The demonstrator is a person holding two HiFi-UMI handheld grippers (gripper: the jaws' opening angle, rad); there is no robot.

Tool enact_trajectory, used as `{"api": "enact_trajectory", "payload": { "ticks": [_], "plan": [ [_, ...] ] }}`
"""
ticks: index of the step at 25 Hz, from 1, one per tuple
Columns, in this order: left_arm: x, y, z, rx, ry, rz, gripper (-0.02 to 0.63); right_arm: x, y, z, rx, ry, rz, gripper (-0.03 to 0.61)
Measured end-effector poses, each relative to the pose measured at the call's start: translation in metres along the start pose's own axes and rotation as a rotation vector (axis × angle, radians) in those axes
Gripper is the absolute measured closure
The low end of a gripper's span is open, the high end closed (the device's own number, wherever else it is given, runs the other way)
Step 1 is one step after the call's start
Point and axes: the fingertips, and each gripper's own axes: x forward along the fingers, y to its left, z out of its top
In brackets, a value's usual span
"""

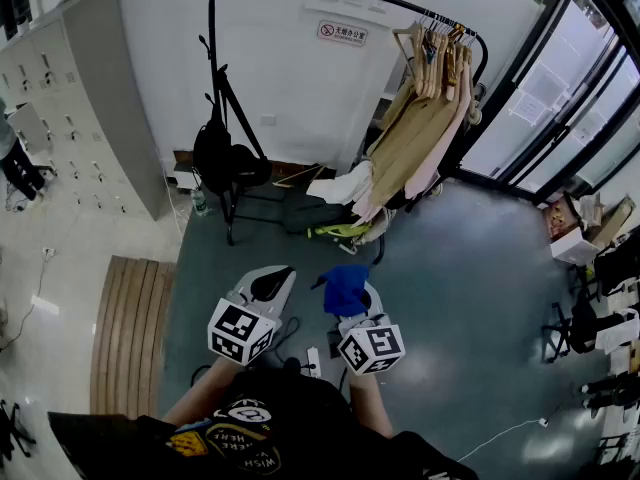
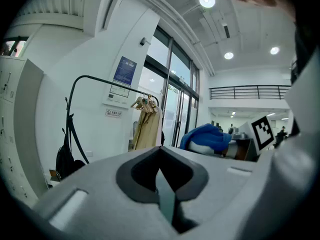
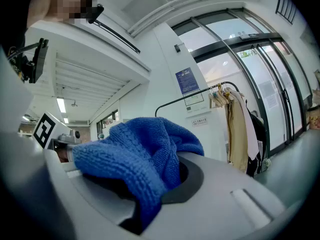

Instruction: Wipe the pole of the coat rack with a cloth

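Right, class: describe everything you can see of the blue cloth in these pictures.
The blue cloth is a chunky knitted fabric, soft-looking, bunched into a rumpled heap. It is clamped in the right gripper, folds spilling over its front. In the head view it is held low before the person, well short of the coat rack, touching nothing else.

A red-and-white wall sign (image 1: pixel 342 33) with a round red symbol is seen behind the coat rack (image 1: pixel 211 48); its characters cannot be read. Print on a blue-topped poster (image 2: pixel 124 71) is likewise too small to be made out.
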Motion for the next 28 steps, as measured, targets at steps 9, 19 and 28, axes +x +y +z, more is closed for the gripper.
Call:
{"api": "enact_trajectory", "payload": {
  "ticks": [9,19,28],
  "plan": [
    [-0.009,0.015,-0.005,-0.013,0.012,-0.024,0.611,0.008,0.007,-0.009,0.009,0.006,-0.029,0.554],
    [-0.031,0.084,-0.012,-0.050,0.012,0.002,0.612,0.045,0.037,-0.033,0.010,0.056,-0.059,0.552],
    [0.009,0.119,0.002,-0.027,0.008,0.003,0.611,0.099,0.008,-0.040,0.028,0.102,-0.042,0.552]
  ]
}}
